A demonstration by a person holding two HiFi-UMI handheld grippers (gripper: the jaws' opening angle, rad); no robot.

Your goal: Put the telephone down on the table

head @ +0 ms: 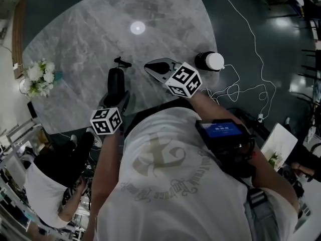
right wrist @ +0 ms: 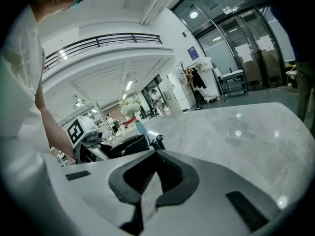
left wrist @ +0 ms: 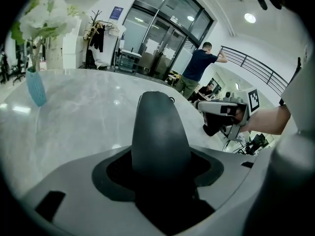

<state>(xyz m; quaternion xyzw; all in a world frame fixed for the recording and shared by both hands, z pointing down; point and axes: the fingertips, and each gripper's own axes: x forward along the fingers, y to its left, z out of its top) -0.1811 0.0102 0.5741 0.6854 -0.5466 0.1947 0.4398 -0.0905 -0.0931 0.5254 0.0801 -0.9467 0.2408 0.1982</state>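
Grey marble table [head: 90, 39], glossy top, blue vase of white flowers [head: 40, 78] near its edge

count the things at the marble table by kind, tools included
black telephone handset: 1
light blue vase of white flowers: 1
black cylinder with a white top: 1
grey tools: 2, left tool and right tool
total: 5

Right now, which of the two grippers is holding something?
The left gripper: its jaws are clamped on the black telephone. The right gripper has nothing in it, and its jaws are closed together.
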